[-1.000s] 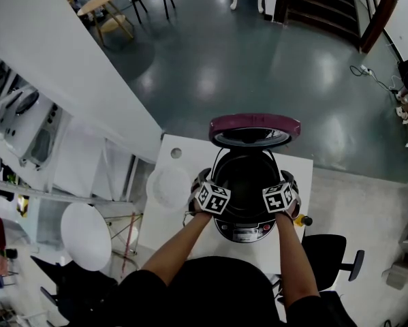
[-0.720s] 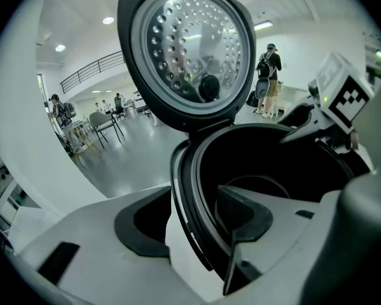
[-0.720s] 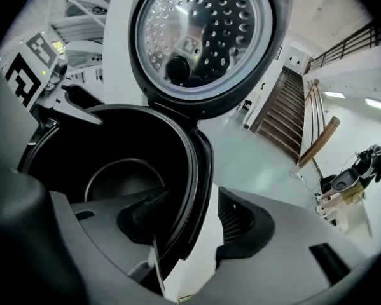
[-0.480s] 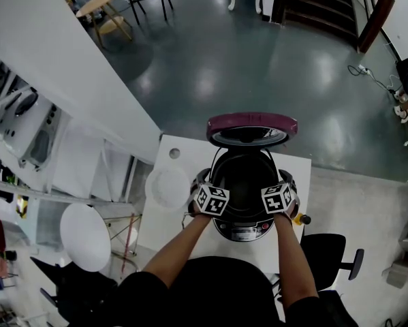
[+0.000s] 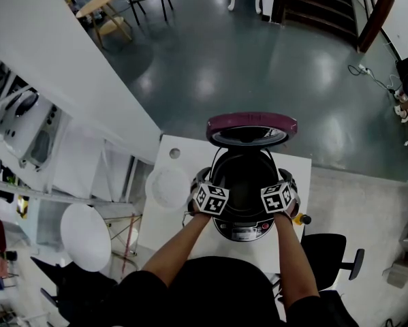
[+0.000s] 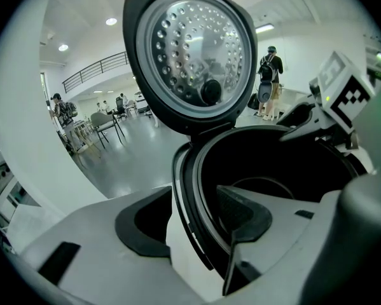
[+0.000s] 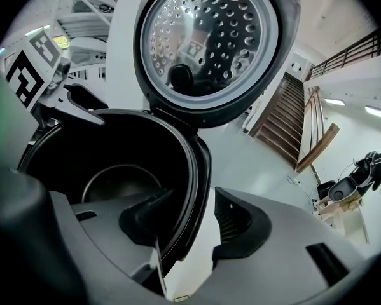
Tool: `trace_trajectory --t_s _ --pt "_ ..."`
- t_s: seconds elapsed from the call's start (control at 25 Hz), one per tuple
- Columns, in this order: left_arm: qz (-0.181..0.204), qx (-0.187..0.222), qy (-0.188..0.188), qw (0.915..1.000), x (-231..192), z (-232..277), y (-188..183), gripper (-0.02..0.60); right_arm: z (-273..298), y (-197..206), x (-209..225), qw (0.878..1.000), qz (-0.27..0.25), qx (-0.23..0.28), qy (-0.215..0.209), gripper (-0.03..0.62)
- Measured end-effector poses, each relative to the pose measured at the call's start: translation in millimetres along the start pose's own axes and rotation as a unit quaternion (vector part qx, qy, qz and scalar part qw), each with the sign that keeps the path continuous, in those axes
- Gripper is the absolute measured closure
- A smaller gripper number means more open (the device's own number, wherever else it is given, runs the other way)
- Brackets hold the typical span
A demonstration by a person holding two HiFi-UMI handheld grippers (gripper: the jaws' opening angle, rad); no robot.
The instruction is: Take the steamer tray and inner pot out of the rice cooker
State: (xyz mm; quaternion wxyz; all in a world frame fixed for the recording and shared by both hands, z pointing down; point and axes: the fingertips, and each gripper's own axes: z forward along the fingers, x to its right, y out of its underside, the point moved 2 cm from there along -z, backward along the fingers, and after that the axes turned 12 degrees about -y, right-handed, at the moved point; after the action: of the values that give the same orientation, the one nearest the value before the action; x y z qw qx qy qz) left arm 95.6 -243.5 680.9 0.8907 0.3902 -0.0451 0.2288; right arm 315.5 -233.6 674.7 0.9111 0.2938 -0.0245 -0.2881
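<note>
Inner pot point(image 5: 246, 176) sits in the open rice cooker point(image 5: 248, 231) on the white table point(image 5: 159, 234). We reach both forearms point(image 5: 180, 245) from near, with the left gripper point(image 6: 196, 230) and right gripper point(image 7: 185, 224) tilted down. Their jaws have just been closing and straddle its left and right rim, not gripping it.

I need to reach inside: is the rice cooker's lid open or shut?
Open. The lid stands raised behind the rice cooker, its perforated underside exposed.
</note>
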Motion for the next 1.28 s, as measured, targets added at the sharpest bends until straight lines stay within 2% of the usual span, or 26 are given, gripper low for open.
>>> trace_trajectory --t_s 0.2,0.36,0.76,0.88,1.28 --pt "0.004 -0.004 0.008 1.0 -2.2 -1.9 -2.4 0.366 -4.5 -3.4 2.0 1.0 0.023 0.003 -0.005 0.411" --pt "0.004 0.0 0.017 0.9998 1.0 -4.2 -5.5 0.43 -7.5 -6.5 1.2 1.0 0.021 0.011 -0.006 0.433" --pt "-0.009 0.013 0.026 0.9995 -2.4 -11.8 -17.3 0.469 -13.9 -14.1 0.3 0.999 0.023 0.019 -0.014 0.474" --pt "-0.02 0.01 0.031 0.9993 -1.4 -12.1 -17.6 0.506 -13.9 -14.7 -2.3 0.999 0.021 0.019 -0.021 0.504" --pt "-0.034 0.033 0.029 0.9985 -6.9 -25.2 -33.5 0.517 -29.3 -22.9 -0.4 0.999 0.03 0.042 -0.016 0.523"
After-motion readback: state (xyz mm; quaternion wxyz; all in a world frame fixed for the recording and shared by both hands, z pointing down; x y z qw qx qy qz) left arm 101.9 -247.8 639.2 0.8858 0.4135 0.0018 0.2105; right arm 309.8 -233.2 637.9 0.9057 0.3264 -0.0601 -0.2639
